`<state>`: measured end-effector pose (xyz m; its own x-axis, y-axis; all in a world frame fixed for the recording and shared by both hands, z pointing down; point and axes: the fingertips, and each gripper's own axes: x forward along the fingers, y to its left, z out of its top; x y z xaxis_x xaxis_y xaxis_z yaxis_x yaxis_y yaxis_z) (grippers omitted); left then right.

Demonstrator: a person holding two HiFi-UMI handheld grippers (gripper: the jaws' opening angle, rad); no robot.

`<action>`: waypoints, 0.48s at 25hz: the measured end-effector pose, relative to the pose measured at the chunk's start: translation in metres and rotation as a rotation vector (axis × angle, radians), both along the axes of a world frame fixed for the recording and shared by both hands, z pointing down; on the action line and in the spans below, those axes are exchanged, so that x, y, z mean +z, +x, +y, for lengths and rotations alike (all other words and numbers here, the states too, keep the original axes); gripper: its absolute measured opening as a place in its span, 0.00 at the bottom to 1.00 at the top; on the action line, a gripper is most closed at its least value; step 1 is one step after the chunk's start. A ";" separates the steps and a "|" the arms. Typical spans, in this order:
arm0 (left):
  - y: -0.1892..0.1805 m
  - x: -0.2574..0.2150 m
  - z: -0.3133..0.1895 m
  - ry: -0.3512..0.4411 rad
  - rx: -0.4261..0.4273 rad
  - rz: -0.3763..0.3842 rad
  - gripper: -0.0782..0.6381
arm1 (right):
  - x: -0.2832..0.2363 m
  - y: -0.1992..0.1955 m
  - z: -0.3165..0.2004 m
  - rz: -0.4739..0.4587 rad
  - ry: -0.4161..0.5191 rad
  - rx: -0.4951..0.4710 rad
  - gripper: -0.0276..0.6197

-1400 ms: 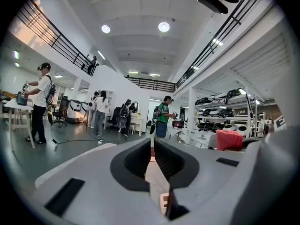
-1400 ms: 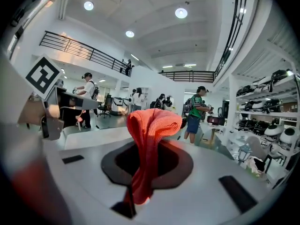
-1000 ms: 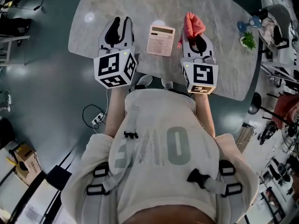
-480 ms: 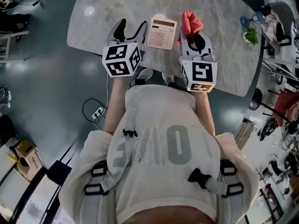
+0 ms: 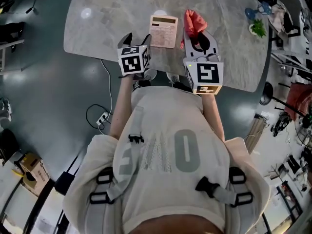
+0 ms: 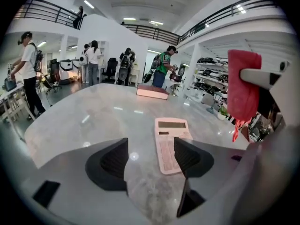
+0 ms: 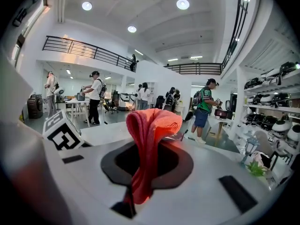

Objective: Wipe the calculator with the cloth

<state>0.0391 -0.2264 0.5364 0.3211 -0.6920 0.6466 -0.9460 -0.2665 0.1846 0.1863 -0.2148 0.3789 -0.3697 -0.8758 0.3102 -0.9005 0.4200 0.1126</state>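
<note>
Jaws of the left gripper (image 6: 150, 154) are standing wide apart, having just been opening, and nothing is sitting between them but bare tabletop. In the head view this left gripper (image 5: 136, 39) is hovering over the near edge of the grey marble-patterned table (image 5: 107, 18). The pale pink rectangular calculator (image 5: 164, 31) is lying flat on the table at the gripper's 1 o'clock, close ahead. In the left gripper view the calculator (image 6: 171, 142) is showing its display at the far end, with its near corner passing behind the right-hand jaw. The right gripper (image 7: 147, 161) is clamping a coral-red fabric cloth (image 7: 150, 139), which is bunching upward out of its closed jaws. Seen from the head, the cloth (image 5: 194, 22) is sticking out at 12 o'clock of the right gripper (image 5: 197, 35), beside the calculator at its 3 o'clock.
</note>
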 end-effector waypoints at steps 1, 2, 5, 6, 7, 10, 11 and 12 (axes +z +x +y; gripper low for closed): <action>0.001 0.007 0.001 -0.016 -0.001 -0.004 0.52 | 0.002 0.001 0.001 -0.001 -0.007 0.000 0.13; 0.002 0.014 0.003 -0.027 0.007 -0.015 0.52 | 0.004 0.002 0.001 -0.001 -0.013 -0.002 0.13; 0.007 0.033 0.012 -0.071 0.057 -0.060 0.54 | 0.009 0.003 0.003 0.007 -0.027 -0.006 0.13; 0.008 0.038 0.015 -0.083 0.073 -0.071 0.55 | 0.010 0.003 0.004 0.009 -0.030 -0.007 0.13; 0.010 0.043 0.016 -0.091 0.087 -0.083 0.56 | 0.011 0.003 0.004 0.010 -0.033 -0.008 0.13; 0.011 0.052 0.022 -0.116 0.114 -0.116 0.57 | 0.012 0.002 0.007 0.012 -0.039 -0.007 0.13; 0.011 0.054 0.024 -0.127 0.120 -0.125 0.57 | 0.012 0.002 0.007 0.013 -0.041 -0.007 0.13; 0.011 0.057 0.025 -0.136 0.123 -0.132 0.57 | 0.012 0.002 0.008 0.014 -0.044 -0.006 0.13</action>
